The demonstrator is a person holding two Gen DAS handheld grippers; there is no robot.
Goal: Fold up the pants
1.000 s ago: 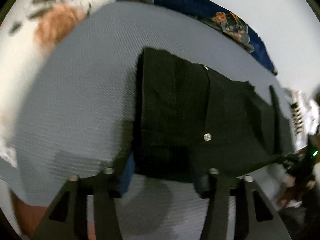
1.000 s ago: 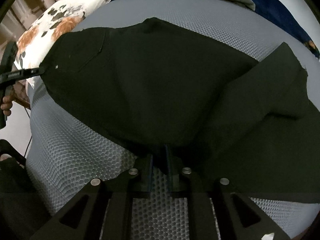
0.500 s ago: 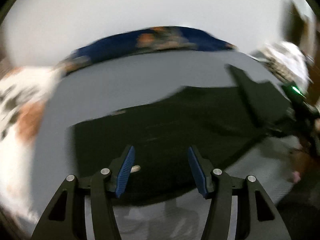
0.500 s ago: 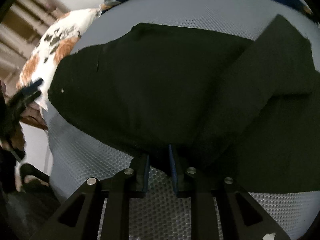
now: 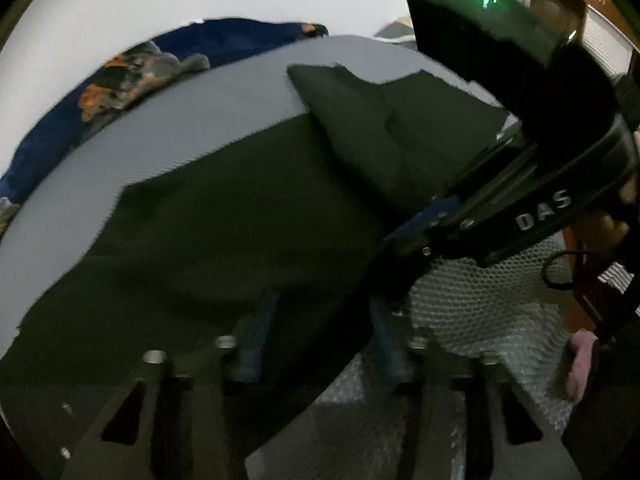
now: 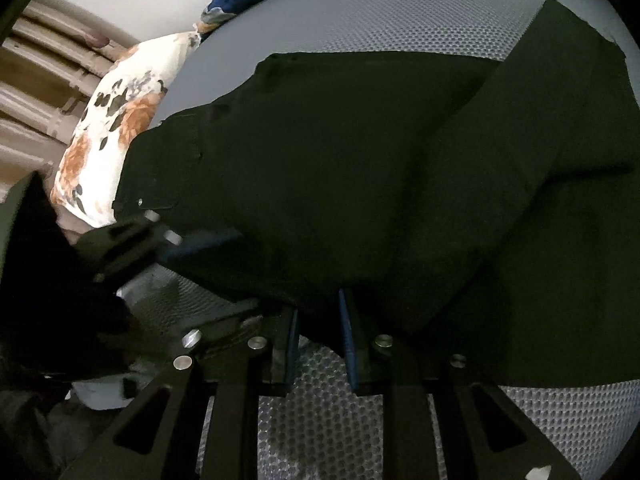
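Floral pillow [image 6: 108,136], blue blanket [image 5: 132,76], grey mattress [image 6: 360,12]

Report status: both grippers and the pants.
Left gripper closing, jaws over the black pants near edge. Right gripper clamped on pants hem. Pants half-spread on grey mesh bed; nothing in the way.

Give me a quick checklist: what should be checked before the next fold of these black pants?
1. Right gripper clamped on the near edge of the pants: ok, cloth sits between its pads.
2. Left gripper grip: not ok yet, its jaws are closing with dark cloth between them.
3. Grippers clear of each other: cannot tell, they sit very close.
4. Pants lying flat: not ok, one leg lies doubled over at the far end.
5. Free space on the grey mesh surface: ok.
6. Floral pillow clear of the cloth: cannot tell.
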